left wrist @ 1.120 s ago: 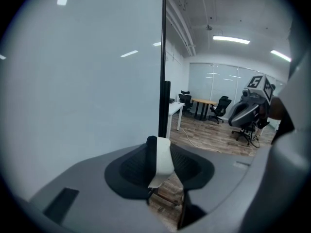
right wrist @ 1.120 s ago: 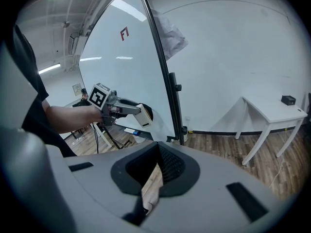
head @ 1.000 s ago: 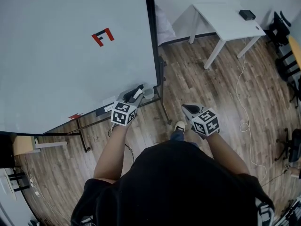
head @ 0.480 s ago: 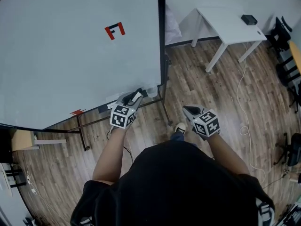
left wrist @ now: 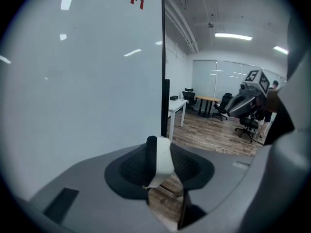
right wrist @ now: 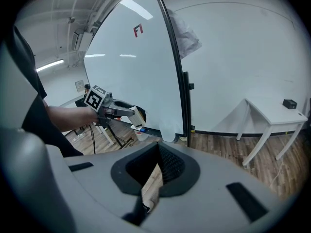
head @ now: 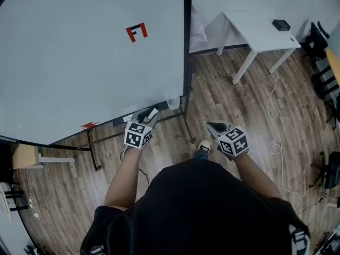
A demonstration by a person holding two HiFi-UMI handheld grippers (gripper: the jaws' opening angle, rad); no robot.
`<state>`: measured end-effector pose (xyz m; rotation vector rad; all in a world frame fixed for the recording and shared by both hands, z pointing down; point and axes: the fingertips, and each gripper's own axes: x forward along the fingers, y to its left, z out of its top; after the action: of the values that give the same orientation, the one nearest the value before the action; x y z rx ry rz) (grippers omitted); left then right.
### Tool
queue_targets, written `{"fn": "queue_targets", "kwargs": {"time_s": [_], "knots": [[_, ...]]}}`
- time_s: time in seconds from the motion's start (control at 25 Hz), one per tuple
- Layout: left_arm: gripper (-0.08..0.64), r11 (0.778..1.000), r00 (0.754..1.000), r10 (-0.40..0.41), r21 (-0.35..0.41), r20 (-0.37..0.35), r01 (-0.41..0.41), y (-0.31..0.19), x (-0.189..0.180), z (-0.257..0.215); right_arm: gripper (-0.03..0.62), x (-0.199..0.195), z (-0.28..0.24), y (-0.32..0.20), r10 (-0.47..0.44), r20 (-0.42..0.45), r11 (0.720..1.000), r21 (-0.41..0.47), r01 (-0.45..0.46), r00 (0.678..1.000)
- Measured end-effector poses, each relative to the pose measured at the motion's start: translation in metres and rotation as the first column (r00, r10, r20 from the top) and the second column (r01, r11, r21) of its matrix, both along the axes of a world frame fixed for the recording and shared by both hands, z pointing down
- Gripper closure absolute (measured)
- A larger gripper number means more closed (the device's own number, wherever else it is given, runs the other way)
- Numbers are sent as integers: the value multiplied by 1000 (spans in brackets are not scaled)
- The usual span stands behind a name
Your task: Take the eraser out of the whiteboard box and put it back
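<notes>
Currently I count one whiteboard (head: pixel 79 62) filling the left of the head view, with one red-and-black mark (head: pixel 137 32) high on it. Below its bottom edge sits my left gripper (head: pixel 149 112), one of two, each carrying one marker cube. Its bare forearm reaches forward from the black-shirted torso, and the gripper points ahead and downward at the board's lower rail. Its jaws are clamped on the single eraser (left wrist: pixel 164 161), which stands upright between the pads, dark felt face to the left and white back to the right. So the eraser is out of the box, held in the air just left of it. The one small pale box (head: pixel 173 103) hangs at the board's lower right corner, beside the black upright of the stand. Further right, one shoe (head: pixel 203 143) shows on the wood floor (head: pixel 223 94). My right gripper (head: pixel 214 125) is held over that floor, well apart from the board and angled downward. Its jaws are drawn together at the tips with nothing between them. At far right stands one white table (head: pixel 260 25) with one small black object (head: pixel 281 24) on it.
</notes>
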<state>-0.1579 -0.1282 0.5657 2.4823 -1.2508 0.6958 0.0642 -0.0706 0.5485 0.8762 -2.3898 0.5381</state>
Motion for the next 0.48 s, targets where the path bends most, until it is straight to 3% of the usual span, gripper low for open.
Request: {"fn": "queue_targets", "kwargs": {"time_s": [0.48], "knots": [[407, 1000, 1000, -10, -8, -7, 10, 13, -4, 8, 600, -2, 3, 7, 1, 1, 1000, 1, -1, 1000]]}}
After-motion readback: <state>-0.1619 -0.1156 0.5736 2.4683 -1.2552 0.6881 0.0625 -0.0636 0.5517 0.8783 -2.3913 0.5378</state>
